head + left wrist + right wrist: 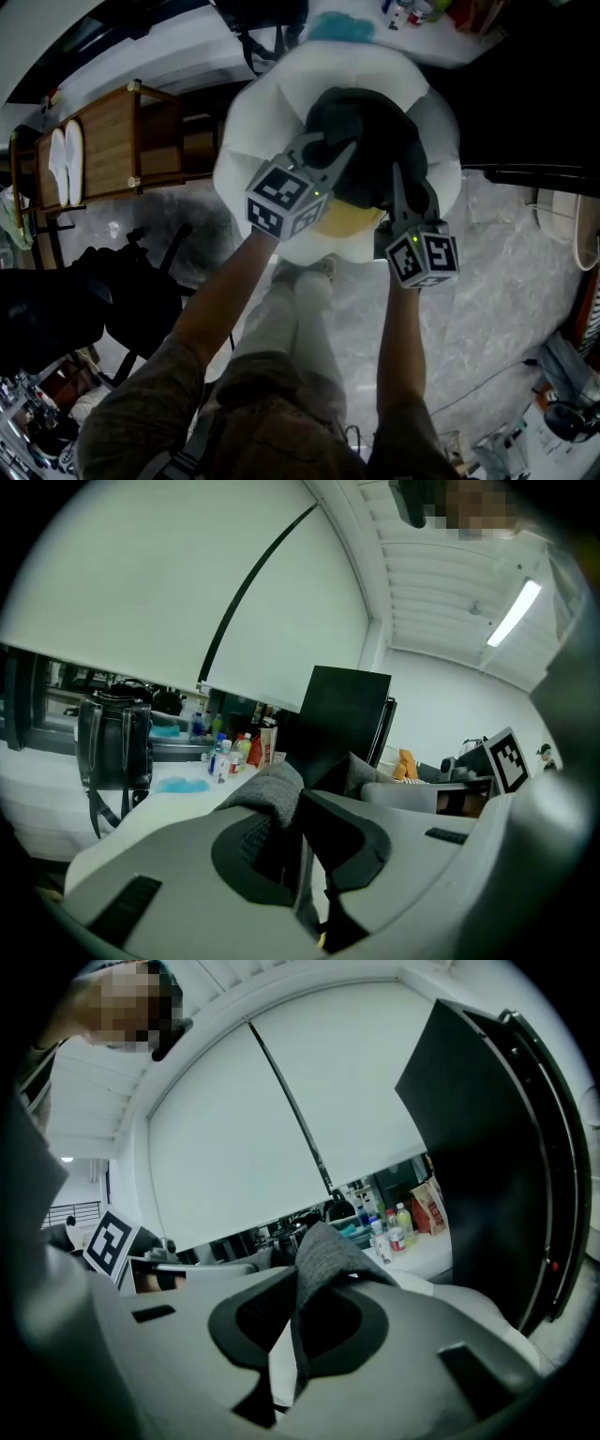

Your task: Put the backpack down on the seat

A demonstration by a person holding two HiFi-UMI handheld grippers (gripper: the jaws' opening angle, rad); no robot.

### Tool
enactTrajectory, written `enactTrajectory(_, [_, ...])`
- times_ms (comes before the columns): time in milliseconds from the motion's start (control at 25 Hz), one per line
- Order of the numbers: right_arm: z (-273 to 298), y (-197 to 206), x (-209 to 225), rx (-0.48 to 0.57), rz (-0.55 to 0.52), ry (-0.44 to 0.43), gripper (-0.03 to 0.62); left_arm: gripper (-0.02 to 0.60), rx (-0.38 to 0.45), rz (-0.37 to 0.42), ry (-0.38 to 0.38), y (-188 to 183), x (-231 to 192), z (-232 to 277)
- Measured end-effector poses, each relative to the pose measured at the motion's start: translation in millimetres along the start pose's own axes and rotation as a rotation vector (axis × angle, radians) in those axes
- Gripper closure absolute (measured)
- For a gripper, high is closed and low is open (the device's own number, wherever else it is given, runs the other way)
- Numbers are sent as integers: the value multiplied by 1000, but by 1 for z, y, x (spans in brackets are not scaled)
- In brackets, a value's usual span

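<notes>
Both tools are almost closed, each pinching a fold of grey fabric. The left tool (328,157) grips the backpack (373,127) at its near-left edge, the right tool (399,190) at its near-right edge. The backpack sits between them over the middle of the white seat (251,112); whether it touches the seat I cannot tell. The remaining move looks like a straight drop, with both hands equally near.

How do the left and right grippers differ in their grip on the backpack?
The left gripper slants in from the left; the right gripper points nearly straight ahead. The left gripper holds the backpack on its left, the right gripper on its right. Both are shut on its grey fabric, above the white seat.
</notes>
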State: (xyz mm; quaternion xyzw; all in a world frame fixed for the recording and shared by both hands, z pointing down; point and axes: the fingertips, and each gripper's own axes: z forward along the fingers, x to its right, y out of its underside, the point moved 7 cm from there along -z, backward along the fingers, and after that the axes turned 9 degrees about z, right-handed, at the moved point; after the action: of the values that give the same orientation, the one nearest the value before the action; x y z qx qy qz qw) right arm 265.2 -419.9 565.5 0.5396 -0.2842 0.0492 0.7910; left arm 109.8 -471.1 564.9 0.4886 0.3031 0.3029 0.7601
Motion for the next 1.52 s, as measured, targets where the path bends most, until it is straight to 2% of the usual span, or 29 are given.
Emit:
enactTrajectory(240, [18, 15, 18, -5, -16, 18, 562, 549, 1, 17, -7, 20, -11, 22])
enactTrajectory(600, [48, 66, 50, -55, -51, 37, 557, 546, -15, 31, -12, 68, -24, 54])
enactTrajectory(800, [64, 87, 68, -45, -34, 45, 548, 537, -19, 32, -20, 93, -31, 70])
enactTrajectory(960, [76, 96, 78, -35, -44, 85, 536, 522, -12, 32, -44, 104, -37, 77])
enactTrajectory(1120, [77, 98, 86, -20, -39, 141, 483, 510, -13, 38, -75, 105, -35, 83])
enactTrajectory(1200, [74, 96, 87, -7, -30, 161, 443, 477, -24, 39, -96, 106, -34, 83])
enactTrajectory(1320, [70, 97, 86, -3, -5, 181, 360, 327, -61, 38, -109, 111, -32, 81])
enactTrajectory(1400, [68, 100, 84, -15, 15, 185, 323, 300, -76, 38, -108, 114, -28, 78])
enactTrajectory(1520, [61, 102, 78, -29, 16, 194, 302, 275, -93, 14, -130, 116, -27, 70])
